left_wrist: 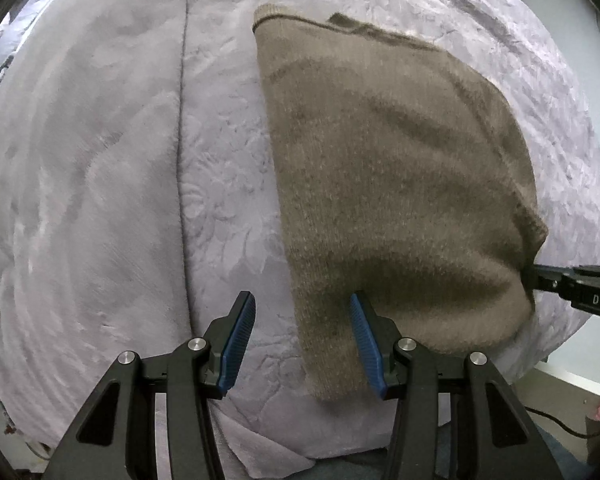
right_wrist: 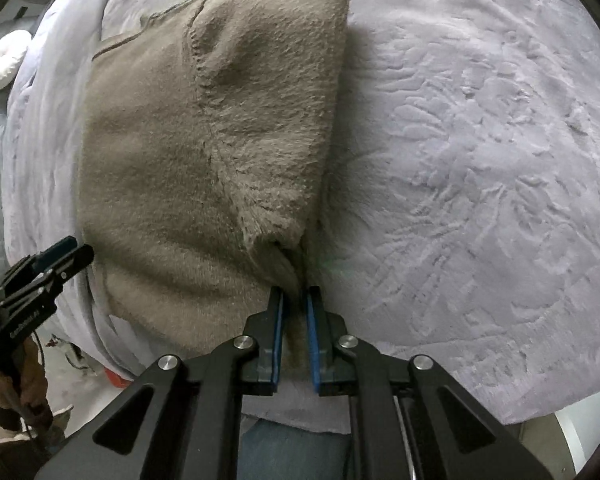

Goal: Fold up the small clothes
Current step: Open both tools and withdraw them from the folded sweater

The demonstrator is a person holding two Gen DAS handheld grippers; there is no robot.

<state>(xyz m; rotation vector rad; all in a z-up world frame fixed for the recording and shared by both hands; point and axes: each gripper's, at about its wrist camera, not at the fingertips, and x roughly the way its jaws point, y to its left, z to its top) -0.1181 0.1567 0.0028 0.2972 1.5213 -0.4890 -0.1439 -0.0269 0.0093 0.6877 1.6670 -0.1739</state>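
Knitwear, a brown-grey sweater (left_wrist: 400, 184), lies folded on a pale lilac embossed blanket (left_wrist: 100, 200). Only the left wrist view shows the long seam (left_wrist: 182, 160) running down the blanket to the left of the sweater; only the right wrist view shows a white round cushion (right_wrist: 2, 62) at far left. The left gripper (left_wrist: 303, 344) hangs with jaws partly apart, straddling the sweater's near-left edge, its right pad against the knit and its left over bare blanket. The right gripper (right_wrist: 294, 334) has its jaws drawn narrow, pinching a bunched corner of the sweater (right_wrist: 204, 140) at the near right.
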